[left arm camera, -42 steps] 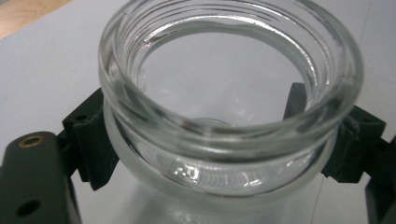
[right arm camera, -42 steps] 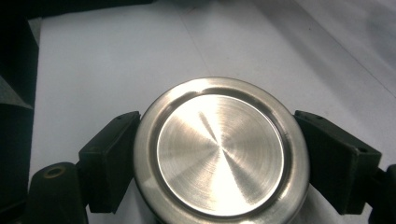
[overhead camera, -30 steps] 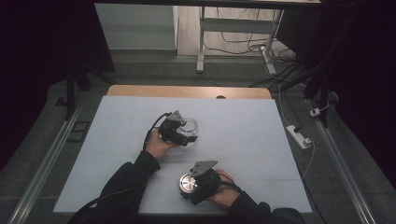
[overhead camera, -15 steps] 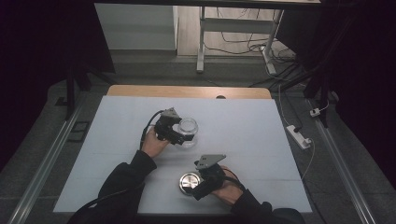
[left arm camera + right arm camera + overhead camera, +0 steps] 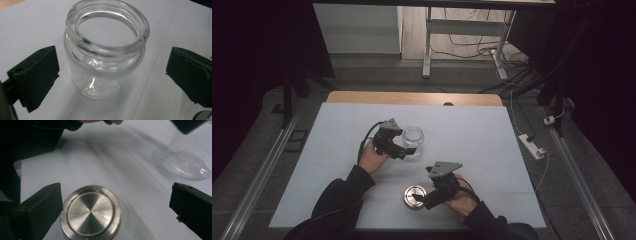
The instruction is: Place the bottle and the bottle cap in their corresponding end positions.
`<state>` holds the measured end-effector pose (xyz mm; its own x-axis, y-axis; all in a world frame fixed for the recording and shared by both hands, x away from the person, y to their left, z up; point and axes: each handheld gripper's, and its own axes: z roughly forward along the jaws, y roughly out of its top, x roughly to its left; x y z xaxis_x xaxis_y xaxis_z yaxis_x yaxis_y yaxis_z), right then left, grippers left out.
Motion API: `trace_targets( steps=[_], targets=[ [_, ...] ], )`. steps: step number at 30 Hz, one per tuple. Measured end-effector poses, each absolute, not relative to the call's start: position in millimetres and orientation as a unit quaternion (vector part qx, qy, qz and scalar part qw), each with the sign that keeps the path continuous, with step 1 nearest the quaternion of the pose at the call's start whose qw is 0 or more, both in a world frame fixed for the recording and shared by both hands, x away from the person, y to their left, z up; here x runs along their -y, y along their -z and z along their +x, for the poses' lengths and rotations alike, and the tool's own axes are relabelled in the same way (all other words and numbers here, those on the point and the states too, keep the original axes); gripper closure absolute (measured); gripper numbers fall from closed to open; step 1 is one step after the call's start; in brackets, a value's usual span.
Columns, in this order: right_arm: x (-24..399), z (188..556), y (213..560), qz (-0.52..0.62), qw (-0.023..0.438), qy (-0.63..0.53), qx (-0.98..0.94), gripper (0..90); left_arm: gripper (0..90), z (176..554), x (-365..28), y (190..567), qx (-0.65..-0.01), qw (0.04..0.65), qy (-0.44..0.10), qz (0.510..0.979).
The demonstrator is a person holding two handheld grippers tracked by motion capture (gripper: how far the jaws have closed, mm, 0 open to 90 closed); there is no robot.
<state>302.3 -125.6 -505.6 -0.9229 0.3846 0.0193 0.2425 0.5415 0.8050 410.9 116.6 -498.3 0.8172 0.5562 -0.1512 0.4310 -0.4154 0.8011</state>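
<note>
A clear, round glass jar (image 5: pixel 106 50) with a threaded neck stands upright and uncapped on the white table (image 5: pixel 482 135), a little left of its middle in the high view (image 5: pixel 413 140). No label, brand or readable writing shows on its glass; only a dimpled pattern marks its base. The left gripper (image 5: pixel 404 150) lies just beside it. In the left gripper view its two black jaws stand wide apart, one on each side of the jar, and neither touches the glass. They have just been opening, with the jar between them.

The flat, round brushed-metal lid (image 5: pixel 91 211) lies on the table nearer the person, well apart from the jar (image 5: pixel 414 196). Its top shows fine concentric turning marks and a raised rim, with no lettering. The right gripper (image 5: pixel 424 199) points at it from the right. In the right gripper view its jaws also stand wide apart: the left one sits just beside the lid's edge, the other is well clear of it. These jaws too have just been opening, and the lid lies between them, nearer the left one.

Nothing lies between jar and lid. Off the table's right edge a white power strip (image 5: pixel 532 146) lies on the grey floor, and cables (image 5: pixel 472 42) trail beyond the far wooden edge (image 5: pixel 412 98) near a metal stand (image 5: pixel 427 45).
</note>
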Motion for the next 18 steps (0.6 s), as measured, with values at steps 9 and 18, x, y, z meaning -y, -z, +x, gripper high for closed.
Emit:
trace_targets(
  steps=[9, 18],
  targets=[
    [133, 307, 505, 0.194, 0.085, -0.443, -0.871, 0.0, 0.0, 401, -126, 496, -0.299, 0.457, -0.062, 0.835],
    [139, 310, 505, 0.200, 0.093, -0.434, -0.874, 0.0, 0.0, 388, -129, 498, -0.300, 0.451, -0.053, 0.839]
  ],
)
